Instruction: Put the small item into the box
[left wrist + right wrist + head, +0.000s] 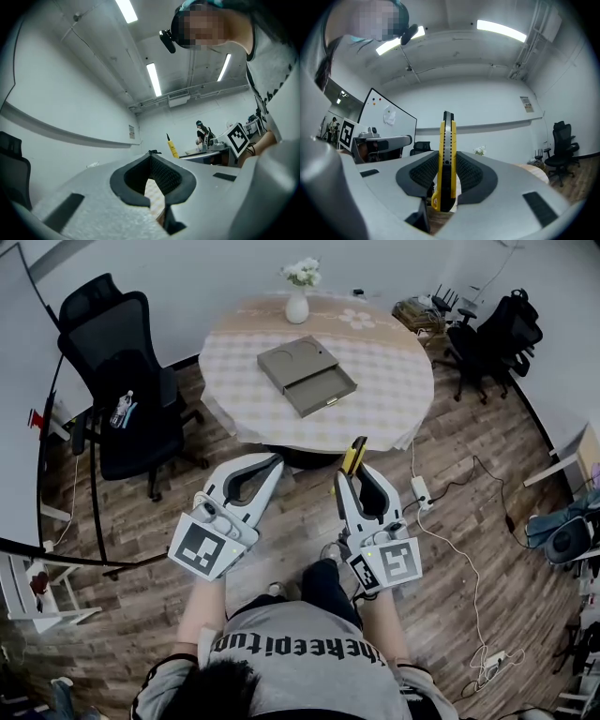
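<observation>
Currently right gripper clamps yellow plastic utility knife lengthwise along its jaws; flat grey open-drawer box lies at 11 o'clock; left gripper closed, empty.

Glossy yellow plastic utility knife; matt grey box; wood-plank floor.

An office: a black swivel chair, a whiteboard (ceiling strip lights too).
</observation>
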The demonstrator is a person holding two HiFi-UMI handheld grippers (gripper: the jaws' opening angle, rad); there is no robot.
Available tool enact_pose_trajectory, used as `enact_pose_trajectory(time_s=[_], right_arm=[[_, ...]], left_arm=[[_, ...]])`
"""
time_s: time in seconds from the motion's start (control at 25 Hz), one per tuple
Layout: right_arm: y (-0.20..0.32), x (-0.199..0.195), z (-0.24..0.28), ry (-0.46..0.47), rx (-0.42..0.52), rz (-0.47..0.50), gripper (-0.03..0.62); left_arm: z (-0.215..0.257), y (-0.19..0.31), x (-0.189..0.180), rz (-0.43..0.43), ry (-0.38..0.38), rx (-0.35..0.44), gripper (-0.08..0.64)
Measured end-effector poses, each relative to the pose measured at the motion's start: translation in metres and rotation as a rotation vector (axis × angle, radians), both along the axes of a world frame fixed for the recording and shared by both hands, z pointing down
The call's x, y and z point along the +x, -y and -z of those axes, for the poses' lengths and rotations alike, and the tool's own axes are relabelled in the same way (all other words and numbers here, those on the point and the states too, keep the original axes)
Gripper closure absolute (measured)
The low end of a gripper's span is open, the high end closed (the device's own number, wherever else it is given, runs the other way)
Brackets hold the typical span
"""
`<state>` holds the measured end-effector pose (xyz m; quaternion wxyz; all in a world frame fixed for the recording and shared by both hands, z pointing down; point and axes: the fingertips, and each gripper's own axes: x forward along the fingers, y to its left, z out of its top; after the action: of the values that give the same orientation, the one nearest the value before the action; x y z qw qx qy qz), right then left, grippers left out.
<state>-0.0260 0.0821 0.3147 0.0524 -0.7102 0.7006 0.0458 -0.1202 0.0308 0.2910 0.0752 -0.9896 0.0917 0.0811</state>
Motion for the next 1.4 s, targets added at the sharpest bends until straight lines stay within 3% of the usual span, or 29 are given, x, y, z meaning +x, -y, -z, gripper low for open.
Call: enact_pose_trajectory(time_s=[0.16, 0.28, 0.52, 1.4], right_arm=[[0.017, 0.02, -0.002, -0.006, -0.011, 0.036, 0.474], [0.032, 0.038, 0.0, -0.01, -0.015, 0.058, 0.474], [0.054, 0.073, 0.005, -0.014, -0.024, 0.101, 0.474], [0.087, 0.178, -0.001, -0.003, -0.043, 0.239, 0.474]], left_arm=[[-0.004, 0.009, 0.025, 0.008, 0.01, 0.005, 0.545], [-0.008, 0.023, 0.045, 0.079, 0.037, 0.036, 0.545], [-0.011, 0.046, 0.079, 0.166, 0.025, -0.036, 0.545], [-0.015, 0.071, 0.18, 0.331, 0.045, -0.052, 0.545]])
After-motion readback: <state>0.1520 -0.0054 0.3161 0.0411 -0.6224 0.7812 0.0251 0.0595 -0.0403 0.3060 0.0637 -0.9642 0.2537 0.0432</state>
